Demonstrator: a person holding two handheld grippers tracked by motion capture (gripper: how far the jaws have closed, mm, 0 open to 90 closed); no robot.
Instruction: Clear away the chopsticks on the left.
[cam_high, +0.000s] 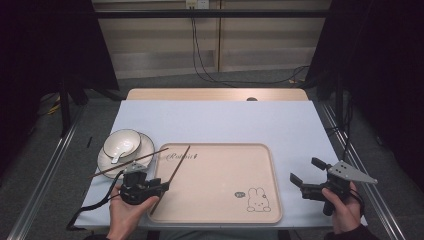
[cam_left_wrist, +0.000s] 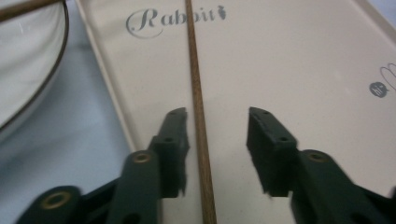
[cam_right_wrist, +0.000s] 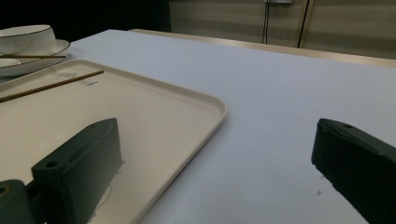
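On the bench (cam_high: 215, 120), a beige tray (cam_high: 220, 200) with a rabbit drawing lies near the front edge. One wooden chopstick (cam_high: 171, 176) lies slanted on the left part of the tray, its far end near the printed word "Rabbit". In the left gripper view this chopstick (cam_left_wrist: 198, 116) runs straight up between the jaws, just beside the left jaw's pad, with a clear gap to the right one; neither pad presses on it. The left gripper (cam_high: 150, 187), held by the person's left hand (cam_high: 127, 210), sits at the tray's left edge with its jaws partly apart and nothing clamped.

A second chopstick (cam_high: 131, 162) rests across the white plate (cam_high: 145, 150) left of the tray, its tip reaching over the tray's corner. A white bowl (cam_high: 122, 142) with a spoon (cam_high: 117, 155) in it stands on that plate.

The right gripper (cam_high: 307, 177), in the right hand (cam_high: 342, 210), hovers beside the tray's right edge, jaws spread wide and empty above the bare bench surface.
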